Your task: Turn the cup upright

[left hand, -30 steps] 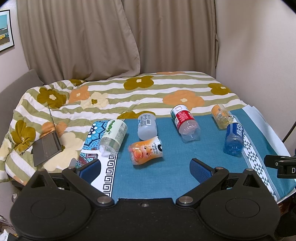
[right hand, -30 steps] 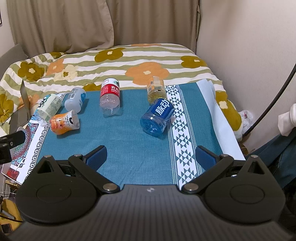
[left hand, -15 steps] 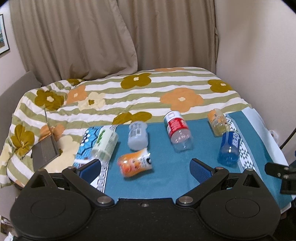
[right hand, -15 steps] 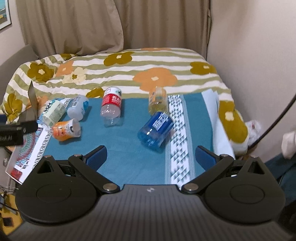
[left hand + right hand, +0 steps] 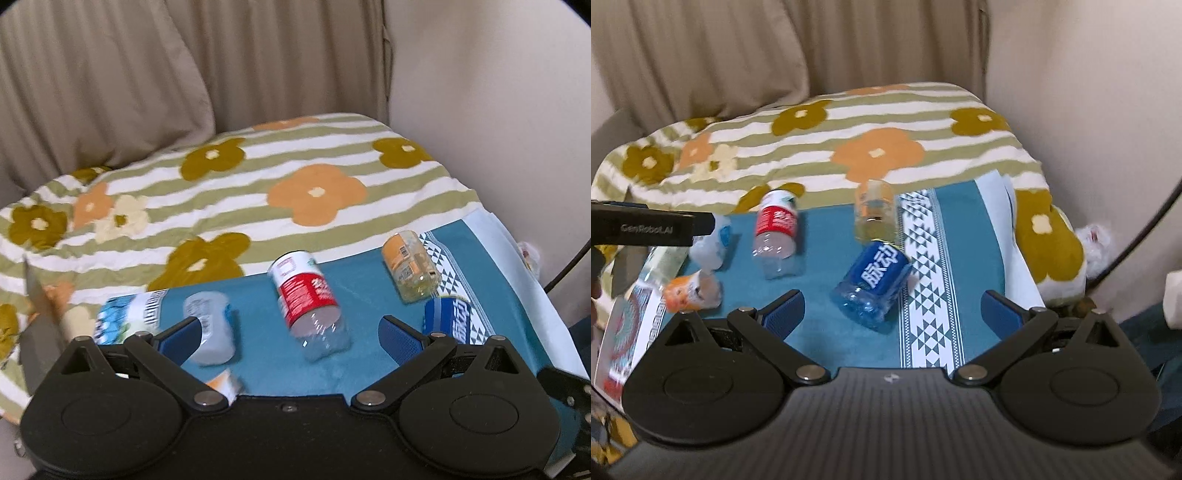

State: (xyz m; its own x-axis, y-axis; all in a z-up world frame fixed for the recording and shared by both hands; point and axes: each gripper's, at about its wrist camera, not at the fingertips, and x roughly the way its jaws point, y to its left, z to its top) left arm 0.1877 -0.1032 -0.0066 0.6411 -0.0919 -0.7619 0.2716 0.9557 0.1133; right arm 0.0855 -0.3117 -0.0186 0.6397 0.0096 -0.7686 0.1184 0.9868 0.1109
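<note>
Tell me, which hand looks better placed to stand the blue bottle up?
Probably the right. In its view the blue bottle lies on its side just ahead of the open right gripper, between the fingers' lines. The left gripper, also open, faces the red-labelled bottle instead.

Both wrist views look forward and down over the teal cloth (image 5: 362, 295) (image 5: 820, 317) from nearby, sharing its bottles and the floral bed (image 5: 258, 192) (image 5: 812, 147) behind.

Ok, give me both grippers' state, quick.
Left gripper: open, holding nothing.
Right gripper: open, holding nothing.
</note>
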